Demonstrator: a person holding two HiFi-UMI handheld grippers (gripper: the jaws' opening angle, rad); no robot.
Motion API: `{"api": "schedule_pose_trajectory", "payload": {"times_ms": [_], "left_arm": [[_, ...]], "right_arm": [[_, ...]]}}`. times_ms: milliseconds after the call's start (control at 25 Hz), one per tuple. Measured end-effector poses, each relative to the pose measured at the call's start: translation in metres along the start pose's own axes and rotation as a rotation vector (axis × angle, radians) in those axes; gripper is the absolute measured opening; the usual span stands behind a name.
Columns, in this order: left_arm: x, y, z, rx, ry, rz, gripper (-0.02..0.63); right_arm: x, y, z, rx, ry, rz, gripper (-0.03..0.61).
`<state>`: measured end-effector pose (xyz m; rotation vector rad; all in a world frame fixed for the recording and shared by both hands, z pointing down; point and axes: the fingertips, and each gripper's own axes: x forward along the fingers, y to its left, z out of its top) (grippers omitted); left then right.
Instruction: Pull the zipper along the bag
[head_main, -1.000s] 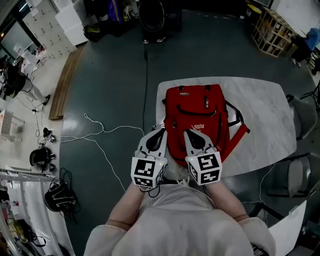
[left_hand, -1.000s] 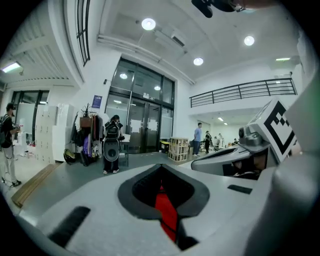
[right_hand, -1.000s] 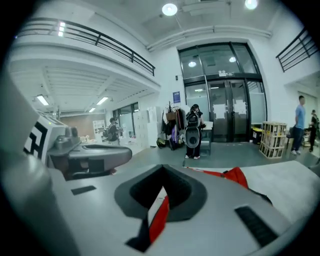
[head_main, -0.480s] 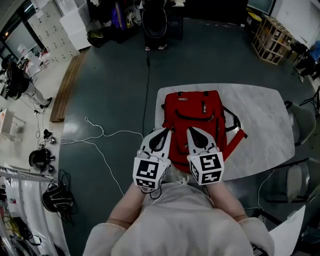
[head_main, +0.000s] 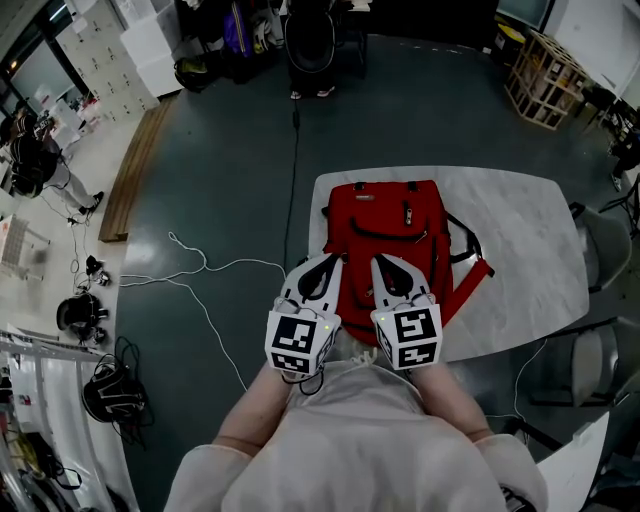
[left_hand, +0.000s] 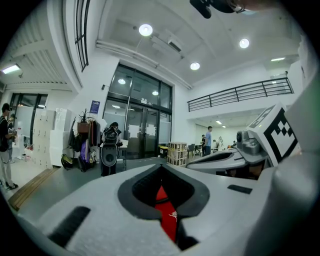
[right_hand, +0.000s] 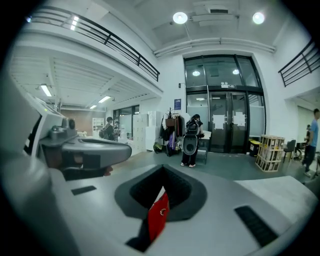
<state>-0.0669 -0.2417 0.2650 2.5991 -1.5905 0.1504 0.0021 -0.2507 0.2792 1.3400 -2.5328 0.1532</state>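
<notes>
A red backpack (head_main: 395, 235) lies flat on the white marble table (head_main: 530, 240), its black zippers facing up and its straps trailing to the right. My left gripper (head_main: 325, 262) and right gripper (head_main: 383, 262) hover side by side above the bag's near end, tips pointing away from me. Both are shut with nothing between the jaws. In the left gripper view the left gripper (left_hand: 161, 167) has its jaws together, and a strip of the red backpack (left_hand: 167, 215) shows through the notch. The right gripper (right_hand: 162, 170) looks the same, with a sliver of the backpack (right_hand: 157, 217) below it.
A white cable (head_main: 200, 268) snakes over the dark floor left of the table. Grey chairs (head_main: 605, 235) stand at the table's right side. A wooden crate (head_main: 545, 65) sits far right, and a black speaker on a stand (head_main: 310, 40) is beyond the table. People stand far off.
The head view tilted slightly, so the bag and table sit a little lower in the picture. Both grippers keep the same side-by-side stance, still shut.
</notes>
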Motion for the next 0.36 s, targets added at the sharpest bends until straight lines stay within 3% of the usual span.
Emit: {"api": "schedule_pose_trajectory", "payload": {"times_ms": [360], "left_arm": [[0.017, 0.011, -0.015, 0.003, 0.007, 0.014, 0.02]], "right_arm": [[0.019, -0.009, -0.012, 0.026, -0.015, 0.017, 0.026]]}}
